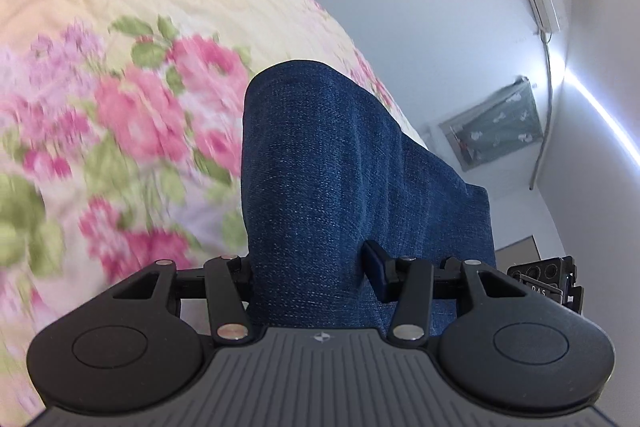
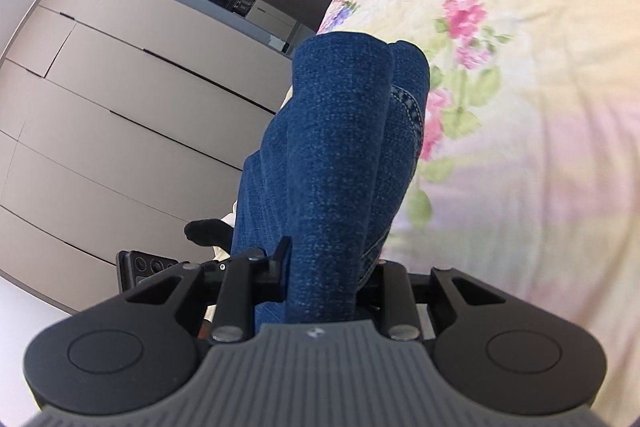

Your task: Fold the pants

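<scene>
Left tongs and right tongs each clamp the blue pants, whose folded length extends forward over the floral bed.

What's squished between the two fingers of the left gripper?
The blue jeans. In the left wrist view, the denim fills the gap between the fingers of the left gripper, which is shut on it. The flowery bedsheet lies behind.
</scene>
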A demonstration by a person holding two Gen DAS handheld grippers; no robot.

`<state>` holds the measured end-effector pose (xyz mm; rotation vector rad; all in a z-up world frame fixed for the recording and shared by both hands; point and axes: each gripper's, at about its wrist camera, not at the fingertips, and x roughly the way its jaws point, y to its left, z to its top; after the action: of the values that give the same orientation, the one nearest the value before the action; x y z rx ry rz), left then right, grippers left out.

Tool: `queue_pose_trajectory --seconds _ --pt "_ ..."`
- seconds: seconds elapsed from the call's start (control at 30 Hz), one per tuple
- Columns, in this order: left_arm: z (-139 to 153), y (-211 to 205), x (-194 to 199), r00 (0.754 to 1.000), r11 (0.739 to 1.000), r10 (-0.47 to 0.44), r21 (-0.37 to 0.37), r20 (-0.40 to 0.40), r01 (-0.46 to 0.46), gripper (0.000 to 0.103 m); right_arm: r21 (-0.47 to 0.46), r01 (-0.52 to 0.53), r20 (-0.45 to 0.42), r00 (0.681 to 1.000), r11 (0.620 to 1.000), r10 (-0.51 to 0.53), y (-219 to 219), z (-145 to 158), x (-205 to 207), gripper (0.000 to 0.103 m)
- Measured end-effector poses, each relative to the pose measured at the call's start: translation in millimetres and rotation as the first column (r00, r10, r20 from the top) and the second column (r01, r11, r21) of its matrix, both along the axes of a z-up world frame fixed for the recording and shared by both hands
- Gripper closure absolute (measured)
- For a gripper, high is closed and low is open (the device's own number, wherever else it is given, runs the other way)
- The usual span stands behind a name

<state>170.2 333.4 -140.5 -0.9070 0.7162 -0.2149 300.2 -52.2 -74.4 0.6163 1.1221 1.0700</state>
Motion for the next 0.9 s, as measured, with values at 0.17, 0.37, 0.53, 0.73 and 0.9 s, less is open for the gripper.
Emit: queue_pose_trajectory --seconds 0.17,0.37,0.53,0.73,0.9 --pt "-1.5 35.6 27.3 1.000 0.999 0.010 0.041 -0.023 -0.009 0.048 0.029 -0.021 -0.003 1.000 0.999 0.021 44.0 -14.1 34.9 0.082" --pt "-15.3 64.7 55.2 0.999 0.996 -0.007 0.088 -0.052 0.011 0.048 0.051 -0.014 -0.041 0.999 0.999 0.016 85.4 -43.9 67.7 0.082" --pt "-41.1 80.4 72.4 0.996 0.997 -0.023 0.073 -0.092 0.029 0.048 0.044 -0.005 -0.080 0.997 0.999 0.008 102.2 -76.7 84.0 0.082" --pt "-87.9 98.3 84.2 0.987 0.998 -0.031 0.056 -0.159 0.040 0.048 0.016 0.004 -0.126 0.992 1.000 -0.002 125.1 -127.9 97.7 0.082" --pt "-112.8 108.7 78.5 0.991 0.999 -0.024 0.025 -0.134 0.028 0.041 0.052 0.036 -0.185 0.982 0.998 -0.026 132.2 -167.1 104.4 0.080"
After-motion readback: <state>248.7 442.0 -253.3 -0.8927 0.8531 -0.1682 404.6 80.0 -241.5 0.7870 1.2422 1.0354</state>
